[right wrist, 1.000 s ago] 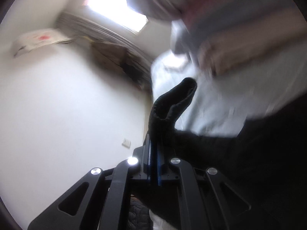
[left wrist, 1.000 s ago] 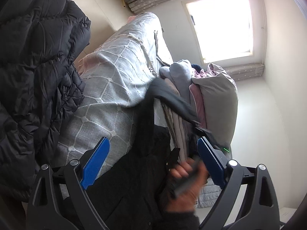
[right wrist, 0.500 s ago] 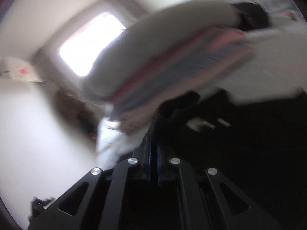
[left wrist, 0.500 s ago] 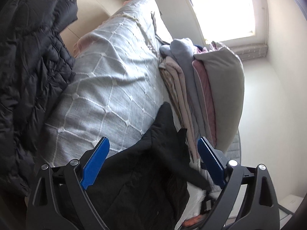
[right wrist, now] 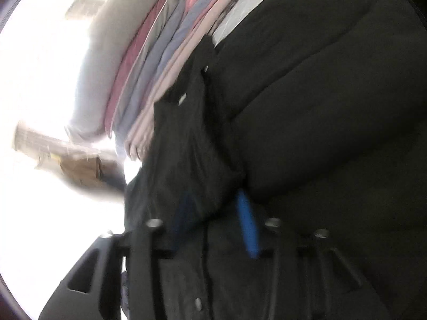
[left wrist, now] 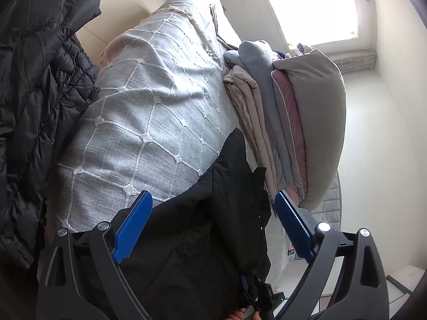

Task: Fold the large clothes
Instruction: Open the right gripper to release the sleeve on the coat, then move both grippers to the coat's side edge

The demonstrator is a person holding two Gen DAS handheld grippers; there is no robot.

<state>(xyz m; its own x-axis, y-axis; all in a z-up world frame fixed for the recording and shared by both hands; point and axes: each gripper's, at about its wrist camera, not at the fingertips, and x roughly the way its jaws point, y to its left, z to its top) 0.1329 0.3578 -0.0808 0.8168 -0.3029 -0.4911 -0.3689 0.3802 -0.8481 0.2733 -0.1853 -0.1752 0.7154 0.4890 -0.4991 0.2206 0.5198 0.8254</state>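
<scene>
Quilt (left wrist: 149, 112) left view only, garment (right wrist: 320, 120) both

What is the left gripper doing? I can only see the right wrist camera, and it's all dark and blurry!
Observer: The left gripper is open. Its blue fingers are spread wide with the black jacket in front of them, and they hold nothing.
Operator: Is that the only jacket?
Observer: No. A second one, a quilted black coat, is heaped at the far left of the left wrist view.
Operator: What's my jacket lying on?
Observer: A grey bedspread with a white diamond pattern.
</scene>
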